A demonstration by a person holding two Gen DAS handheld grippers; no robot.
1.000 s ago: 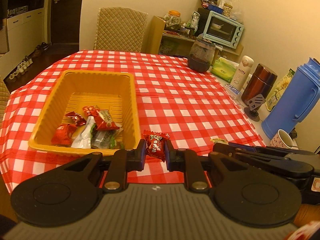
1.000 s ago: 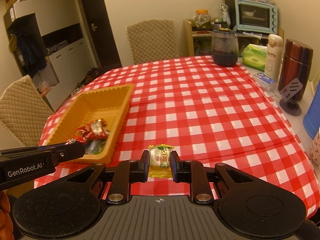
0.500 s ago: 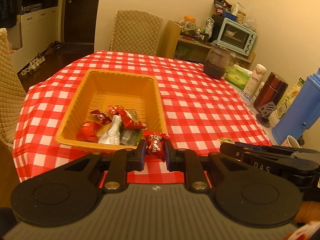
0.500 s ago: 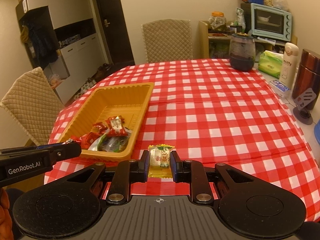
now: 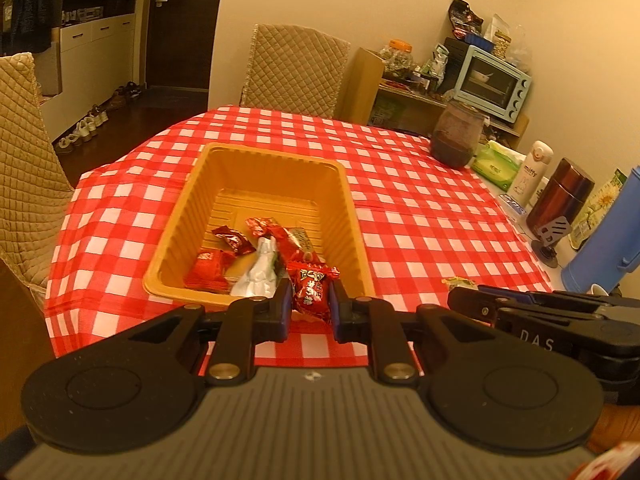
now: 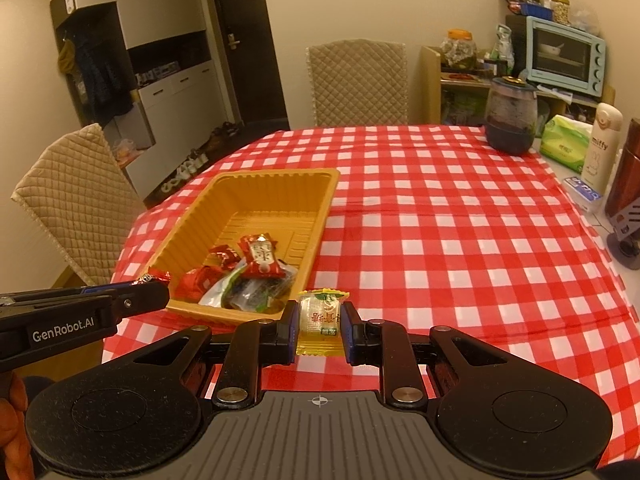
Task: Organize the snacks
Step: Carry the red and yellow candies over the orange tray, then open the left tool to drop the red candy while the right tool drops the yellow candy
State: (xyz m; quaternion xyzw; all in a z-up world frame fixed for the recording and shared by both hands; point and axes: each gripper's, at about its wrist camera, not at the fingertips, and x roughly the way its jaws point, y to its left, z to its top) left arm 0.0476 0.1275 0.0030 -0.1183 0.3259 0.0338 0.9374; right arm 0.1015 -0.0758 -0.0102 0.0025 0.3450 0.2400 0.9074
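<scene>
Snacks in crinkly wrappers are what we carry: our left hand-held gripper (image 5: 308, 306) is clenched on a red foil-wrapped candy (image 5: 311, 289), held above the near rim of the rectangular yellow plastic tray (image 5: 256, 168). Our right hand-held gripper (image 6: 320, 330) grasps a yellow-edged clear candy packet (image 6: 320, 318), just beside the tray's near right corner. Inside the tray lies a small heap of red, white and green wrapped snacks (image 6: 244, 276). It rests on the counter's red-and-white checked tablecloth (image 6: 440, 240).
</scene>
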